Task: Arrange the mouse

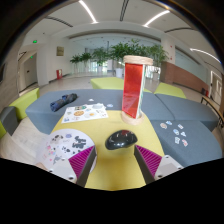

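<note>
Gripper (119, 160): fingers spread apart, holding nothing; magenta pads (148, 158) on the inner faces.

Mouse (121, 139): black, lying on the yellow part of the table (118, 172), just ahead of the fingers and in line with the gap between them, touching neither.

Red container (132, 89): tall, upright, with white rims, standing beyond the mouse.

Patterned sheet (85, 113): flat on the table, beyond the left finger.

Dark object (63, 101): farther left of the sheet; kind cannot be told.

Potted plants (118, 52): in a row at the far side of the hall.
</note>
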`<state>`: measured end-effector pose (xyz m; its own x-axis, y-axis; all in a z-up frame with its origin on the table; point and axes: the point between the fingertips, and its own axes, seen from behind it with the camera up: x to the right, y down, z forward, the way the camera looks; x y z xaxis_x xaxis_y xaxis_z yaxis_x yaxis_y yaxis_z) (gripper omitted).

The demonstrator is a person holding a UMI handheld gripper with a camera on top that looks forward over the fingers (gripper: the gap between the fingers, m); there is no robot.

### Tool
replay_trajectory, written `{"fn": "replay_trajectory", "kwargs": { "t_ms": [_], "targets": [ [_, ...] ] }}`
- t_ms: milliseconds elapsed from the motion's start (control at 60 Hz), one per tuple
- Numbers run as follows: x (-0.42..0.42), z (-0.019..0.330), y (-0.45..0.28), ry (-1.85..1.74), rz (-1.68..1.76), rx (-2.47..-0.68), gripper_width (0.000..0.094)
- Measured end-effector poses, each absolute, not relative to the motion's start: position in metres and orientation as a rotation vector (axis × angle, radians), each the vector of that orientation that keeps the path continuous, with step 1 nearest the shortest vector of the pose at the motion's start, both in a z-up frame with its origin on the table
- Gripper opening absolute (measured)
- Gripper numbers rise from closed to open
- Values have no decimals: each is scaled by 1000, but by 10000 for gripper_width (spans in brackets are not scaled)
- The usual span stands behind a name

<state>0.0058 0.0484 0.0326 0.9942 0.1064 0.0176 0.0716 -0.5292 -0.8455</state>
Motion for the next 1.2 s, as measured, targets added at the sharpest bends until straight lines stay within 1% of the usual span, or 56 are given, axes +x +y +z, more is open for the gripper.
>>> {"fn": "replay_trajectory", "kwargs": {
  "t_ms": [150,183,250,350,417,467,483,500,517,550,617,650,683,783,867,900,950,1000,1033,1200],
  "targets": [
    [7,9,94,-99,84,-2154,818],
    [9,5,104,-88,69,-2166,832],
    [4,5,125,-97,40,-2151,819],
    [-6,0,151,-114,14,-2163,825],
    [-15,-9,163,-131,5,-2182,807],
    [-18,-15,169,-112,13,-2191,740],
    [-20,-14,172,-100,22,-2184,762],
    [-21,-14,173,-89,33,-2183,708],
    [-22,-15,173,-79,42,-2187,541],
    [-21,-14,172,-44,62,-2197,533],
    [-14,-14,166,41,67,-2228,473],
    [-11,-11,160,69,59,-2244,454],
    [-10,-2,154,75,60,-2235,449],
    [-32,44,121,27,87,-2172,441],
    [-67,82,87,-69,80,-2102,441],
    [-85,91,71,-102,84,-2078,440],
    [-106,94,56,-128,88,-2068,436],
    [-121,86,46,-131,77,-2071,427],
    [-129,74,40,-130,74,-2093,428],
    [-143,-7,39,-65,63,-2232,425]
  ]
}}
